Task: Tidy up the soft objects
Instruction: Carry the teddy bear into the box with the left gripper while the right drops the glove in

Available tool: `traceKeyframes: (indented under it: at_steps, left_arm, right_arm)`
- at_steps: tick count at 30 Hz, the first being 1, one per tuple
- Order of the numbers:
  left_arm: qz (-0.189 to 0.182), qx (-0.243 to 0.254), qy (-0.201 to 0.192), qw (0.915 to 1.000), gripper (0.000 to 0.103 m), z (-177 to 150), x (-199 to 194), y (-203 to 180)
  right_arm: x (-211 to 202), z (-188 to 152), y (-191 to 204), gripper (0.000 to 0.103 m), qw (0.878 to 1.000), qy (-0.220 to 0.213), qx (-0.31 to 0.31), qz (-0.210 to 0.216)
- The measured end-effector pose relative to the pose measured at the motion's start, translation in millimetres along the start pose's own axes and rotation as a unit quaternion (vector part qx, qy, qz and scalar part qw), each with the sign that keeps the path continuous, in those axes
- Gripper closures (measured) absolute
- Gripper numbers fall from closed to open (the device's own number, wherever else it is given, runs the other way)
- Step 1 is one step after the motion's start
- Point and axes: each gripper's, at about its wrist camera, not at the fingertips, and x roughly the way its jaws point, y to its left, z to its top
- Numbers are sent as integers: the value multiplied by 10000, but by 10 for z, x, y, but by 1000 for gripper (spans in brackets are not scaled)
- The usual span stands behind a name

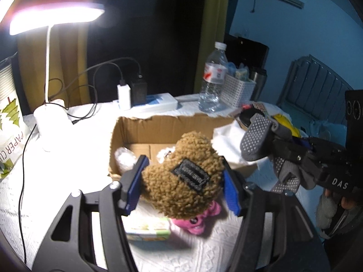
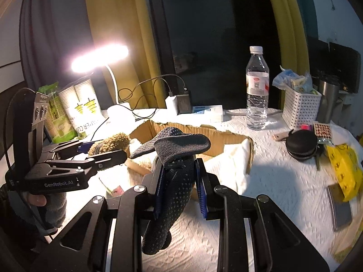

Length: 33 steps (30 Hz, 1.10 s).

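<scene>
Cardboard box [image 1: 158,124] holds white soft items [image 1: 123,158].

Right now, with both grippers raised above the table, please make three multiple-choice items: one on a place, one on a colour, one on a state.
1. Where is the clear plastic water bottle standing?
A. inside the torn brown cardboard box
B. on the white table cover, left of the white perforated basket
C. on the floor

2. What colour is the small plush lying under the curly brown plush toy?
A. pink
B. green
C. black

3. What is the right gripper doing?
A. open, empty
B. shut on the dotted grey sock
C. holding the bottle

Answers: B, the right wrist view shows it beside the basket; A, the pink plush peeks out below; B, the blue pads pinch the sock.
</scene>
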Motion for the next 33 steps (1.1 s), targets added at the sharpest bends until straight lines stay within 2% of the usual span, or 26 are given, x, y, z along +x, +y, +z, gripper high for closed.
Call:
traceKeyframes:
  at_steps: [8, 19, 24, 29, 33]
  left_arm:
    - [109, -101, -83, 9999, 40, 169, 113, 140]
    - [237, 52, -96, 9997, 40, 396, 380, 116]
    - [331, -41, 59, 9994, 37, 404, 567, 162]
    - [364, -58, 141, 9992, 26, 385, 669, 180]
    - [387, -71, 166, 9991, 26, 378, 688, 186]
  right_arm:
    - [210, 235, -2, 75, 9999, -29, -129, 97]
    - [427, 551, -116, 75, 9993, -211, -198, 226]
    - [584, 561, -201, 75, 9994, -118, -149, 278]
    - [758, 509, -244, 75, 9995, 46, -125, 280]
    - [879, 464, -282, 71, 9996, 219, -67, 173]
